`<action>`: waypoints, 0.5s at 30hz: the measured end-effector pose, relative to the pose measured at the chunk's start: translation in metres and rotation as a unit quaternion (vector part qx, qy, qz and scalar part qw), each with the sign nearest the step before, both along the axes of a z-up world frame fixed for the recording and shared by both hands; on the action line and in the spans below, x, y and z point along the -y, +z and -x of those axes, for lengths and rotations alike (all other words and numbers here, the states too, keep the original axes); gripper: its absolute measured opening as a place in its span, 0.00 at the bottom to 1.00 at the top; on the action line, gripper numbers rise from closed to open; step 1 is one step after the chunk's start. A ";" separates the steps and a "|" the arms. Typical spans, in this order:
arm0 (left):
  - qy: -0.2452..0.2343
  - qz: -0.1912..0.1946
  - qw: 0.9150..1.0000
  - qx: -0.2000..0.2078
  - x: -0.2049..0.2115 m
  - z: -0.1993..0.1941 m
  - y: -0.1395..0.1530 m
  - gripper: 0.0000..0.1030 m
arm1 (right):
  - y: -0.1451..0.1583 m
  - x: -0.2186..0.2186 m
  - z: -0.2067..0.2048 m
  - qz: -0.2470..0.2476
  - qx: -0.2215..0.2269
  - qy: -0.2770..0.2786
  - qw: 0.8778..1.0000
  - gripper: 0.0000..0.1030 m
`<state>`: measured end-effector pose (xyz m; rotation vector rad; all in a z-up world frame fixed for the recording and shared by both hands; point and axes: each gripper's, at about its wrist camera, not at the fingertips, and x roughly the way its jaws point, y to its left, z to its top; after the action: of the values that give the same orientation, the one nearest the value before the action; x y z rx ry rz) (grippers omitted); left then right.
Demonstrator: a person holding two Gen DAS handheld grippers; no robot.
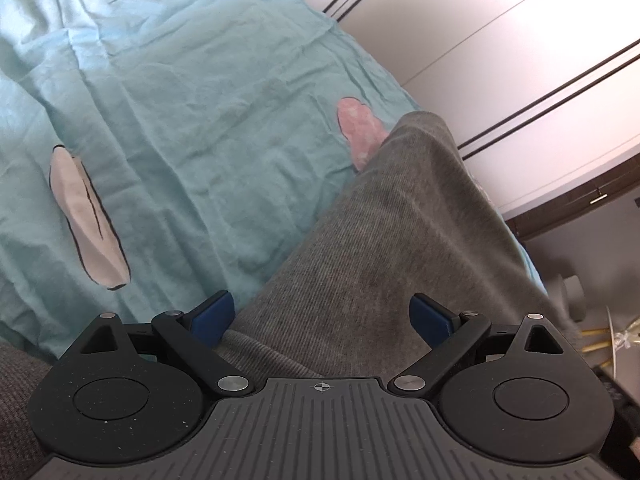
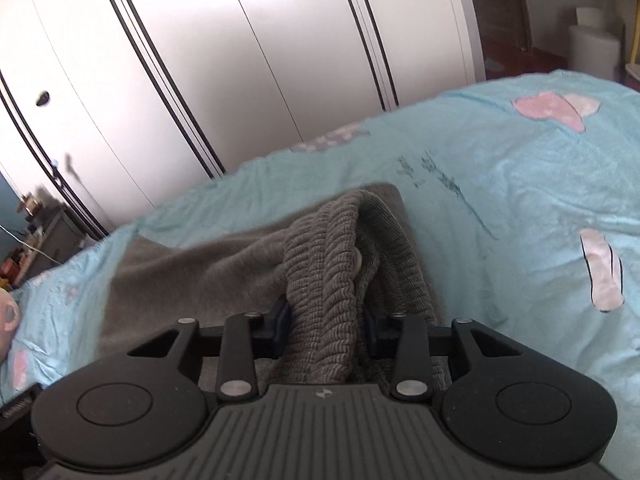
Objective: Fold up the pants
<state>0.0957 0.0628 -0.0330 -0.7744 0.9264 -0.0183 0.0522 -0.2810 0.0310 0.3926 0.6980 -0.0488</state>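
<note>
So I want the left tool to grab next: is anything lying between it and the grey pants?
Nothing visible does. The open left tool hovers directly over the grey ribbed-knit pants, which lie on the light blue patterned bedsheet. The right tool is shut on the pants' bunched waistband.

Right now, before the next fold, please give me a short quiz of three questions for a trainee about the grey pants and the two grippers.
1. True or false: the right gripper is shut on the ribbed waistband of the grey knitted pants.
2. How do the jaws of the left gripper stand: A open, B shut?
3. Fill in: the pants lie on a light ____ bedsheet.

Key: 1 true; 2 A; 3 blue.
</note>
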 end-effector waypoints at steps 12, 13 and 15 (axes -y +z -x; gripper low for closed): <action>-0.008 -0.010 1.000 -0.015 0.003 -0.004 -0.005 0.94 | -0.006 -0.005 0.017 0.096 -0.011 -0.008 0.995 0.68; -0.008 -0.011 1.000 -0.016 0.003 -0.004 -0.005 0.94 | -0.003 -0.004 0.023 0.090 -0.006 -0.007 0.996 0.74; -0.010 -0.015 1.000 -0.016 0.004 -0.004 -0.005 0.94 | -0.004 -0.001 0.032 0.092 -0.013 -0.005 0.996 0.93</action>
<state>0.0999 0.0588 -0.0379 -0.7384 0.9631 -0.0094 0.0206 -0.2797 0.0267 0.2183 0.7118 -0.1265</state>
